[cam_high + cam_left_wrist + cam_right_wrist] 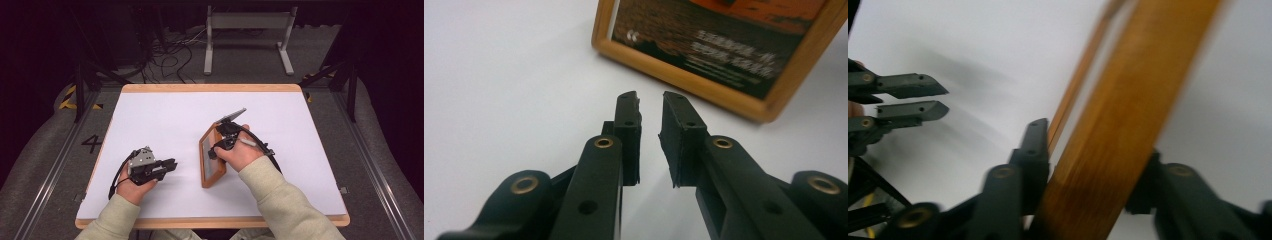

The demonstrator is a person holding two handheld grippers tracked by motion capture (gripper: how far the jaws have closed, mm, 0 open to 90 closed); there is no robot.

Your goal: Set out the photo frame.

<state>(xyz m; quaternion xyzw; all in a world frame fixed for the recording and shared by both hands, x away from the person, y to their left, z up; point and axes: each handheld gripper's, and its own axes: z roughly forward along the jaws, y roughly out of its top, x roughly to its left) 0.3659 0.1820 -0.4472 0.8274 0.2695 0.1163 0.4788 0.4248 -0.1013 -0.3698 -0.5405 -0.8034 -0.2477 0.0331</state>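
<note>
A: From the high view, where does the wooden picture frame (211, 157) stand?
B: Tilted on its long edge right of the white table's (165, 115) middle; the right gripper (220, 145) sits on its top edge; the left gripper (170, 164) lies well apart, pointing at it.

A: And the left gripper view?
B: The left gripper (649, 100) holds nothing, its jaws parted by a narrow gap; the frame (719, 55) stands just beyond.

A: The right gripper view?
B: Blurred; the right gripper (1088, 150) is clamped on the frame's (1128, 110) rail.
</note>
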